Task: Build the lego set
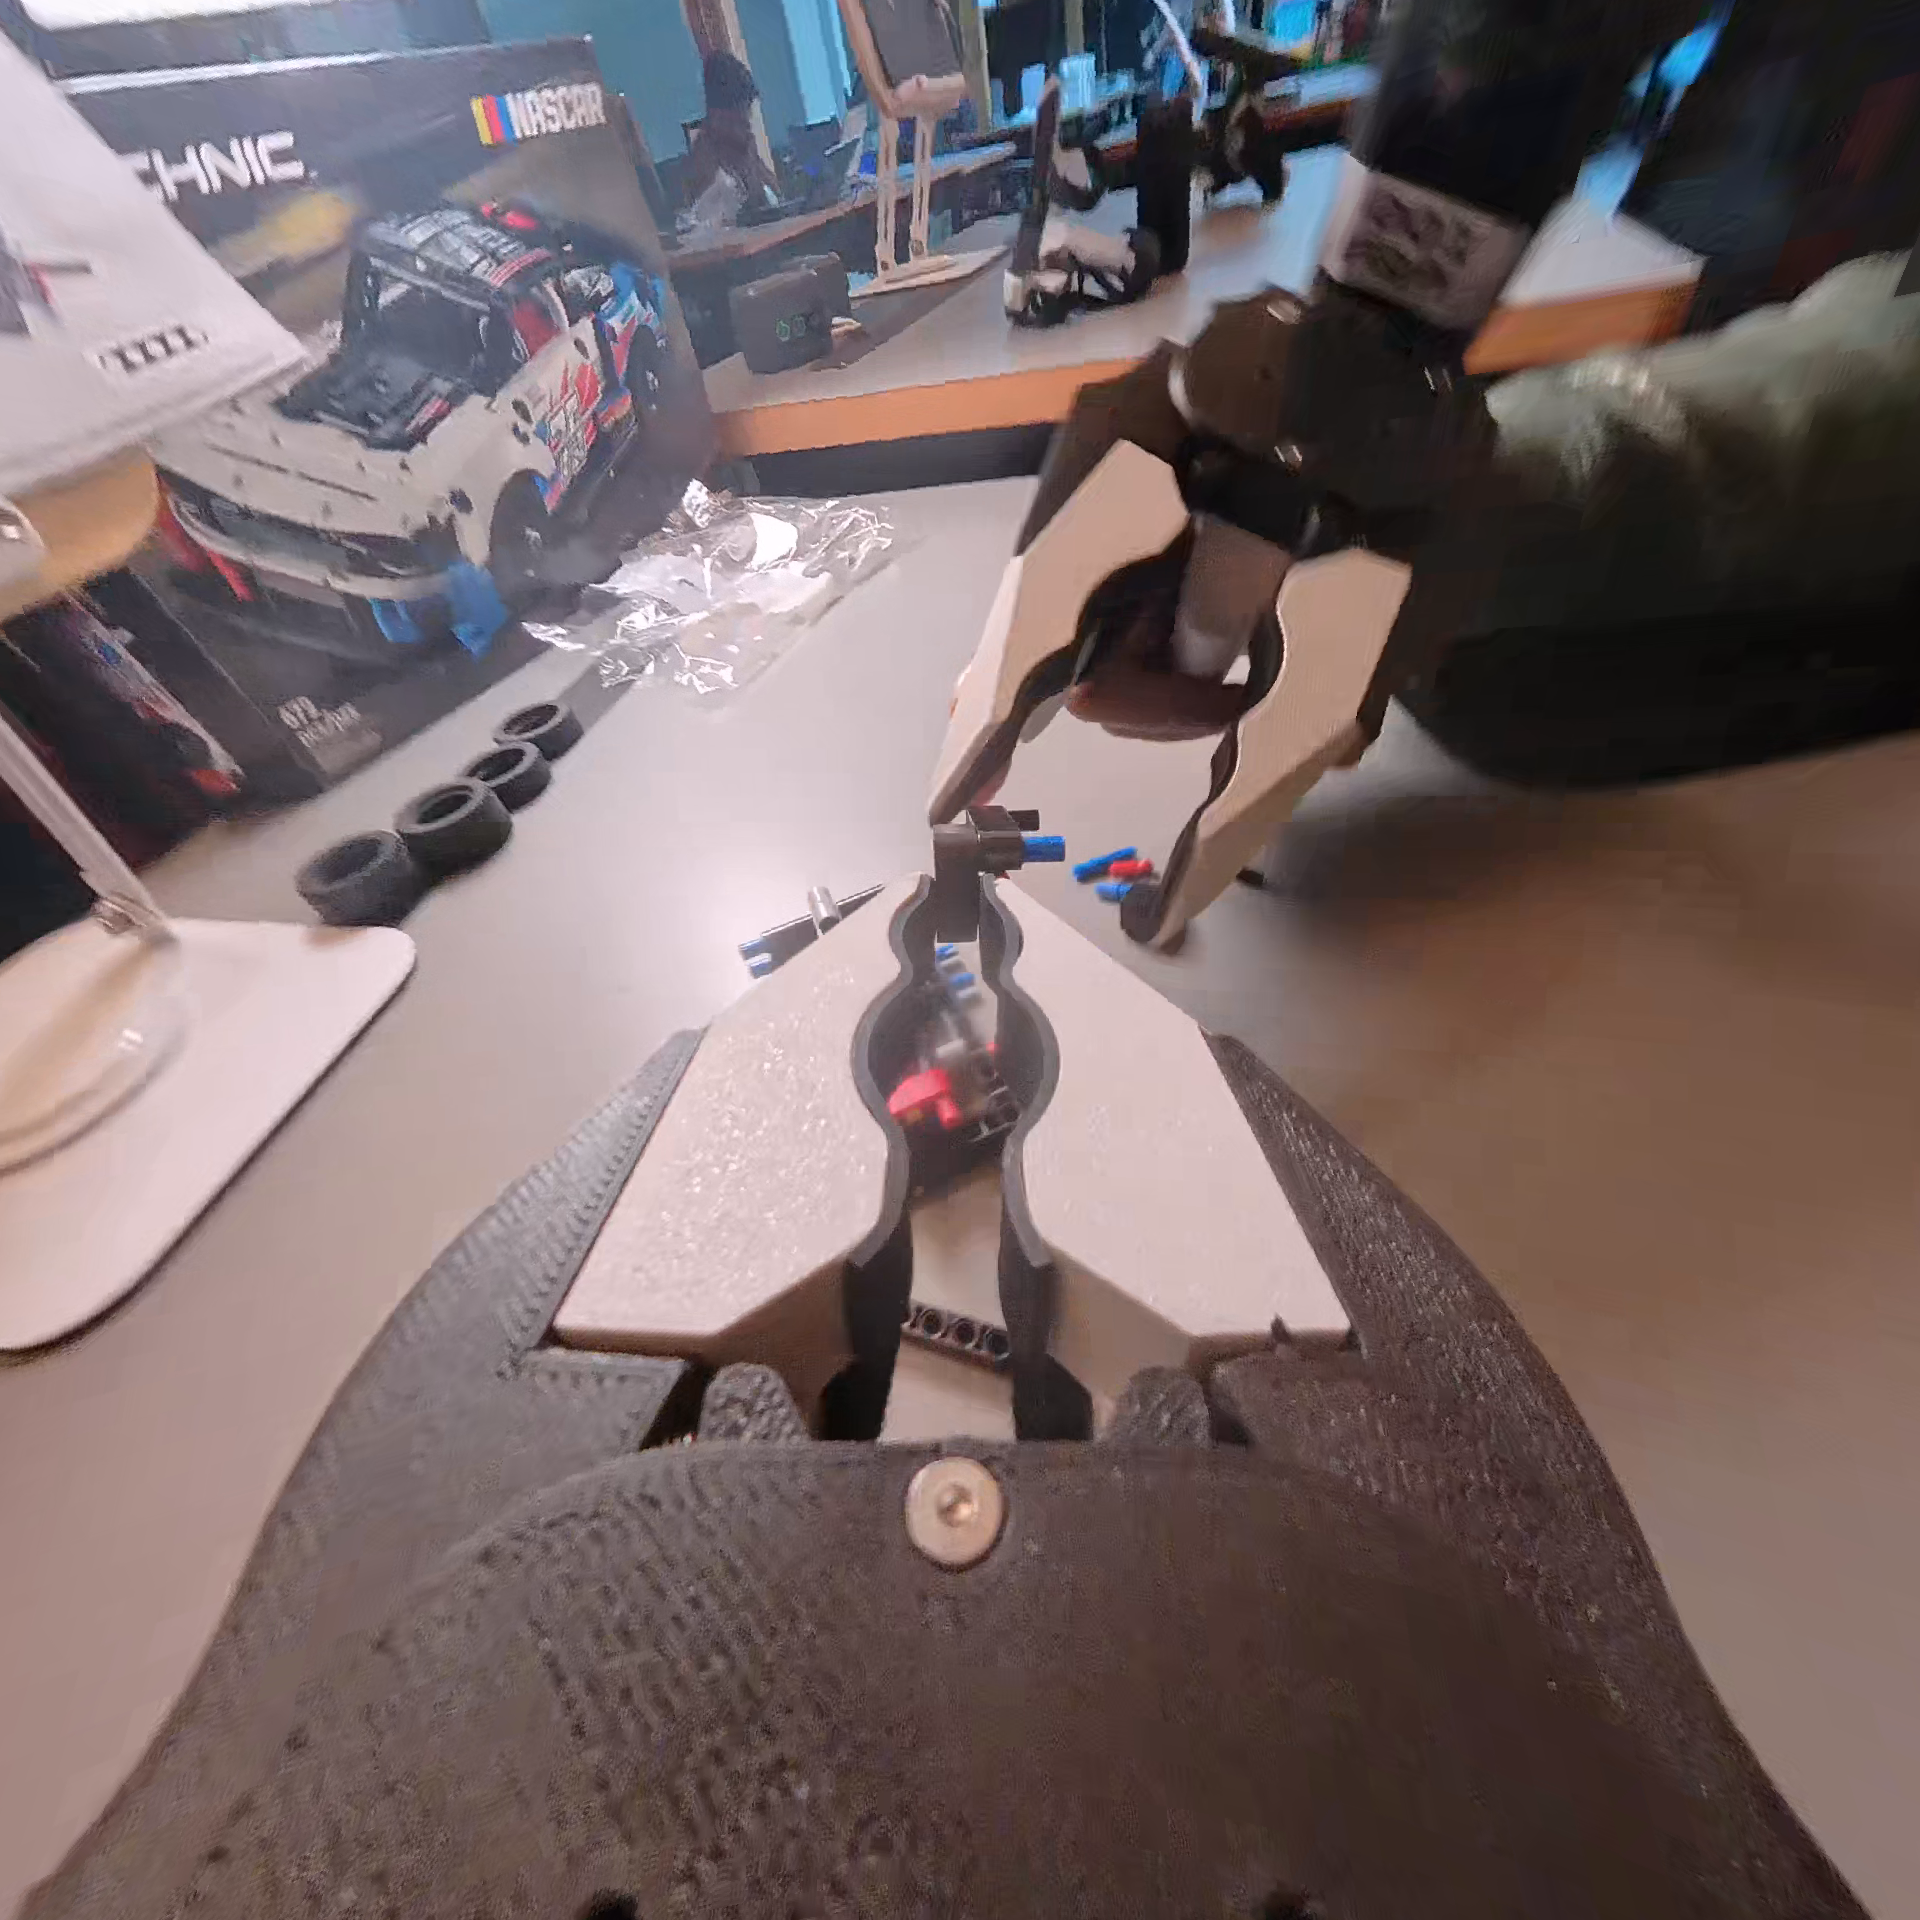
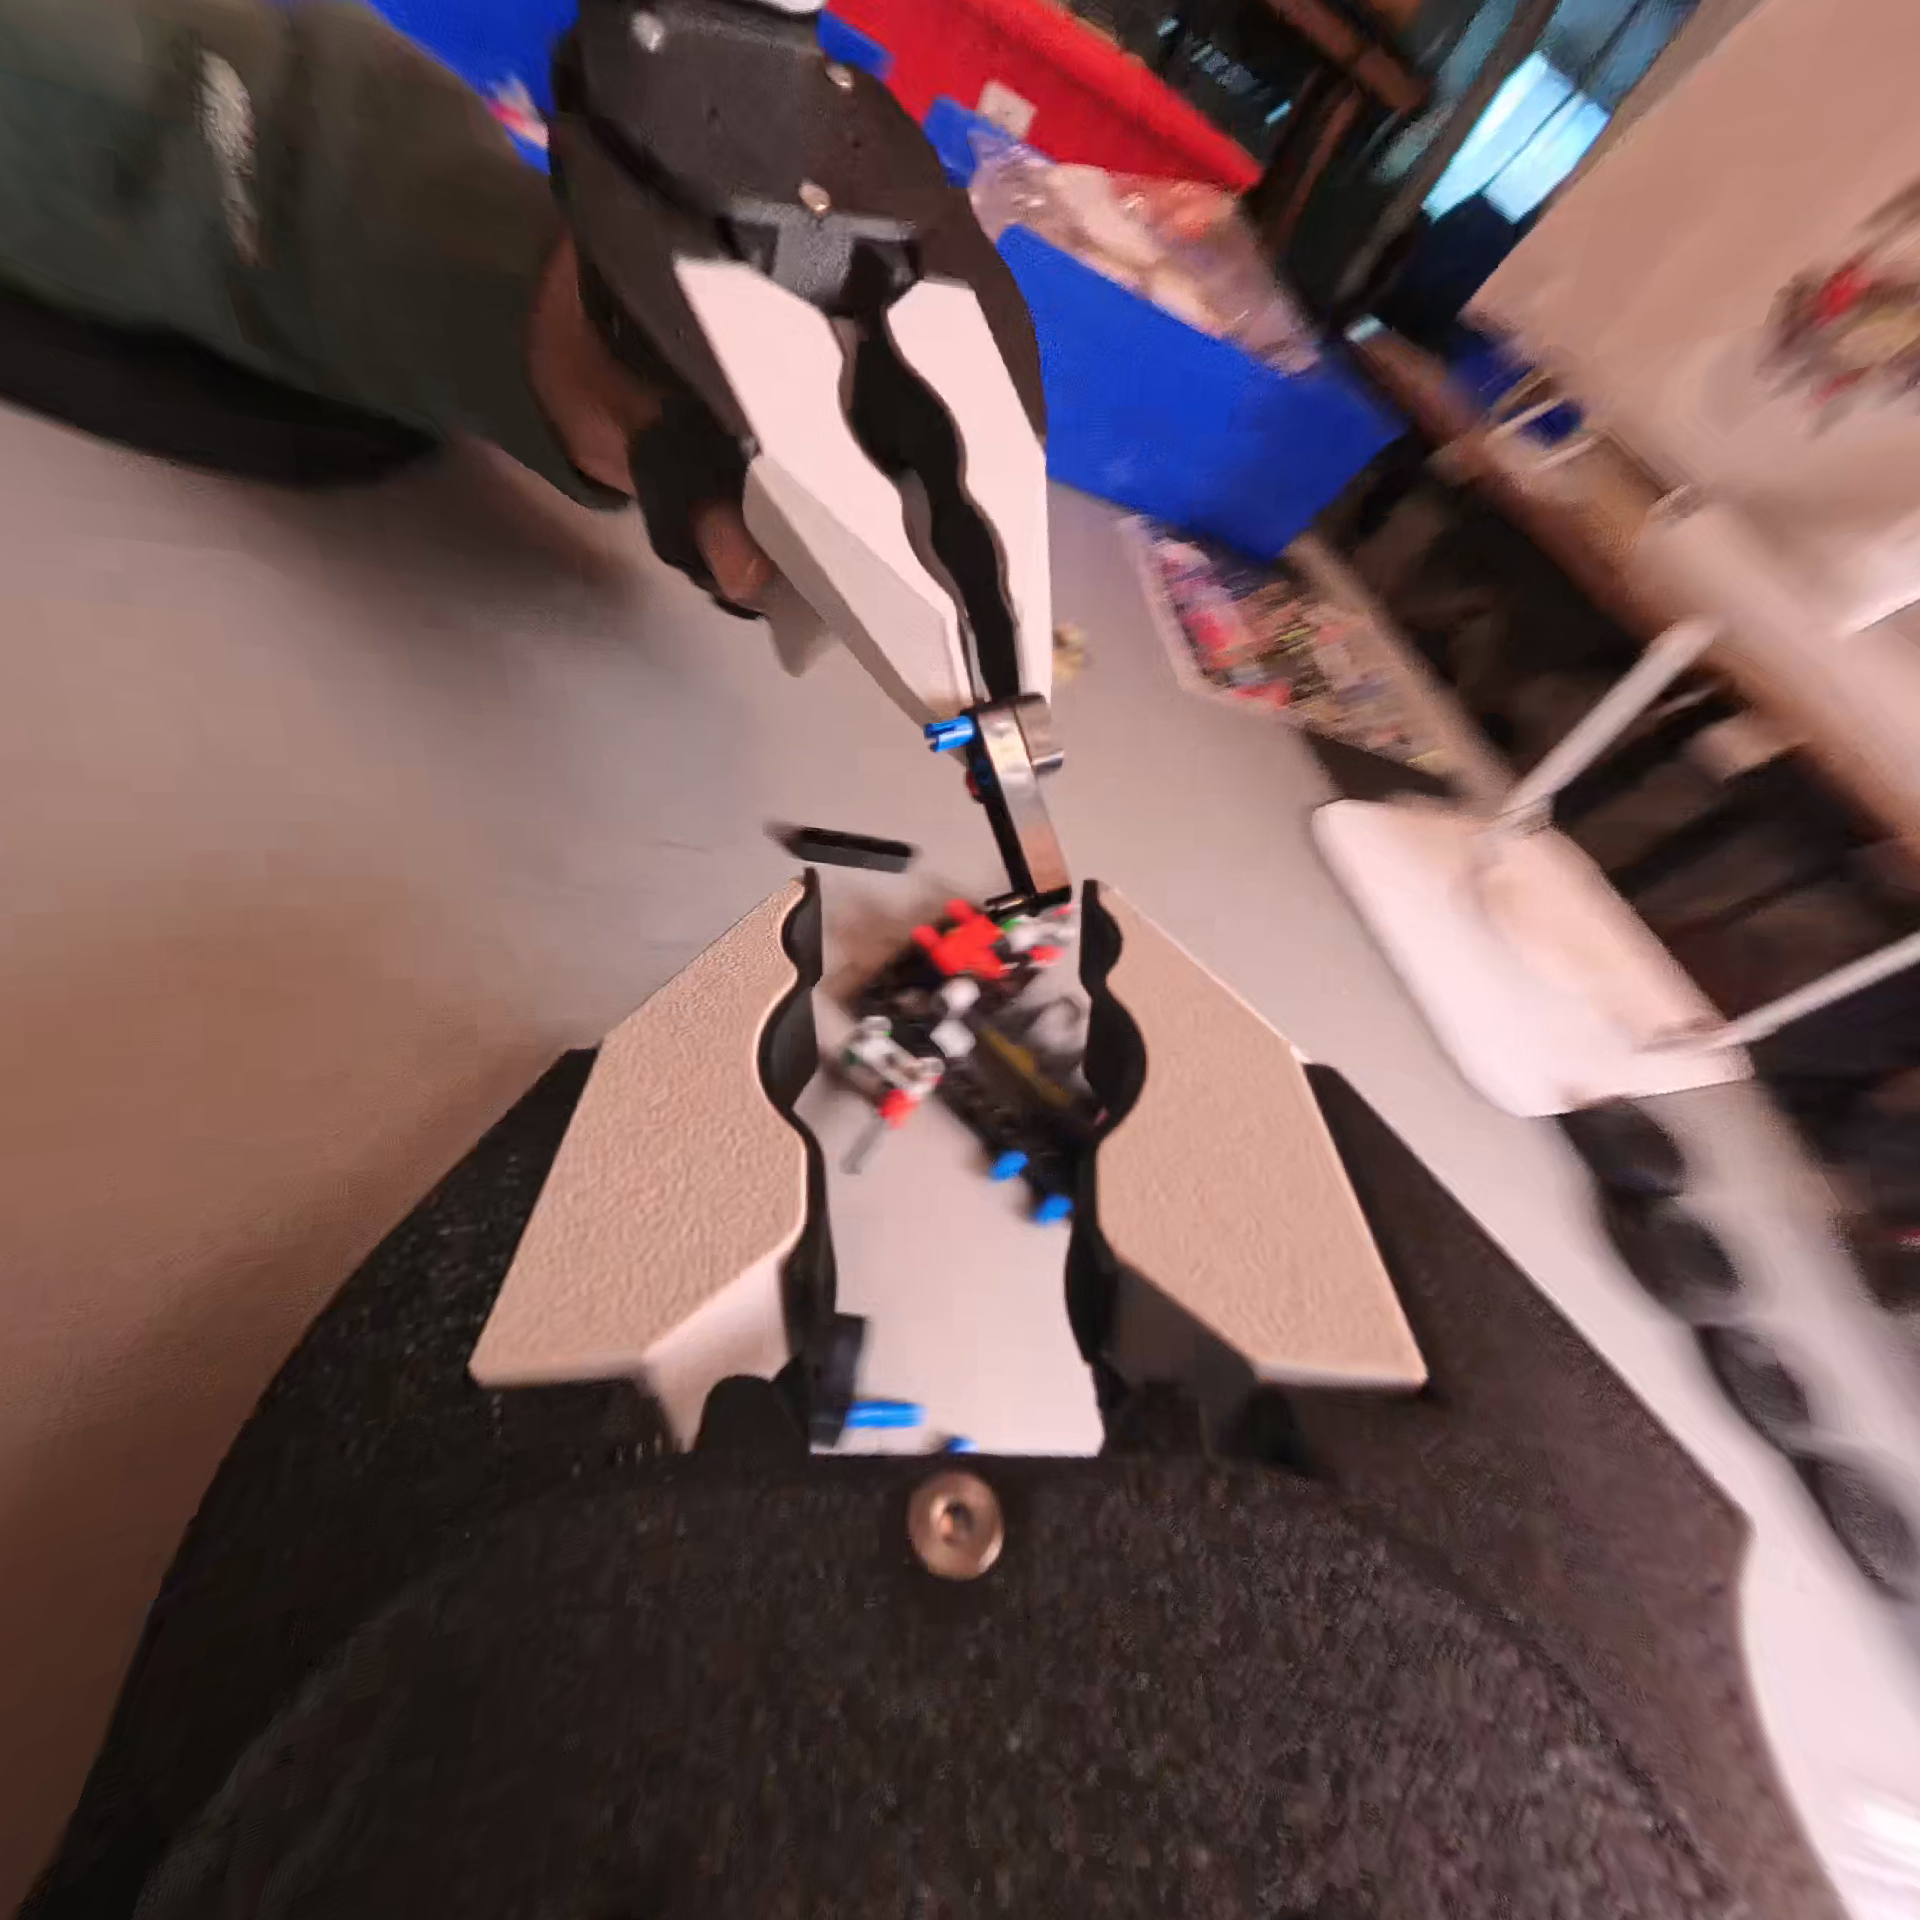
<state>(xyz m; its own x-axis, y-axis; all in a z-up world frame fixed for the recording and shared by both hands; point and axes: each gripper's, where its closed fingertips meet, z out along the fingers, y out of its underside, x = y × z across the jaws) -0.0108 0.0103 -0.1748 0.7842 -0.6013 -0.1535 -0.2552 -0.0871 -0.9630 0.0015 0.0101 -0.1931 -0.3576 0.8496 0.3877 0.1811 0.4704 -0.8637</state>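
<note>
The left gripper (image 1: 956, 904) is pinched tight on a small black lego piece (image 1: 971, 847), which sticks up past the fingertips with a blue pin (image 1: 1044, 847) poking out toward three o'clock. From the other side, that same piece (image 2: 1013, 790) hangs from the left gripper (image 2: 1003, 696) at the twelve o'clock end of the right wrist view, tilted, with its lower end just above the half-built assembly.

The right gripper (image 2: 945, 904) has its fingers spread wide, nothing between them. Through that gap lies the partly built black assembly (image 2: 977, 1029) with red, white and blue bits, flat on the grey table (image 2: 312, 831). It is blurred, so I can't make out the detail. In the left wrist view the right gripper (image 1: 1060, 873) comes down from one o'clock, one fingertip nearly touching the top of the held piece, the other down by the table near a few loose pins (image 1: 1107, 868), red and blue.

At nine to ten o'clock from the left gripper four black tyres (image 1: 447, 816) sit in a row. Beyond them the set's box (image 1: 395, 416) stands upright, with crumpled clear plastic bags (image 1: 727, 582) beside it at eleven o'clock. A white lamp base (image 1: 208, 1091) rests at nine o'clock.
</note>
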